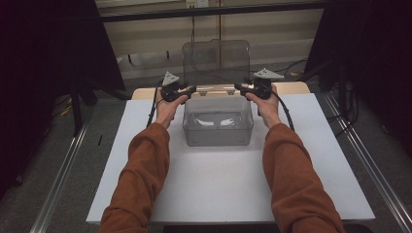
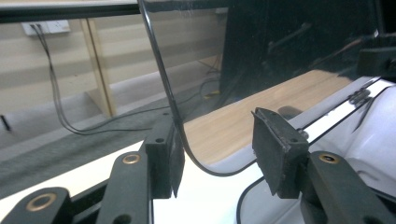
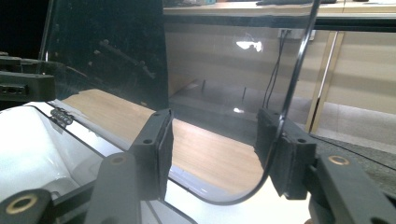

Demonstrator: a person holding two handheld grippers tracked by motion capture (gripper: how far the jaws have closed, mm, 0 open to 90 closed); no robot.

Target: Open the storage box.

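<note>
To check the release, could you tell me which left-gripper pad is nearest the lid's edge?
The pad at left in the left gripper view; the other stands clear.

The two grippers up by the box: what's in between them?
In the high view, the clear plastic box's upright open lid and its hinge edge lie between the left gripper and the right gripper.

No readable text, labels or numbers anywhere.

I note a white counter over a wooden top, metal floor rails, and a wall socket with black cables.
</note>
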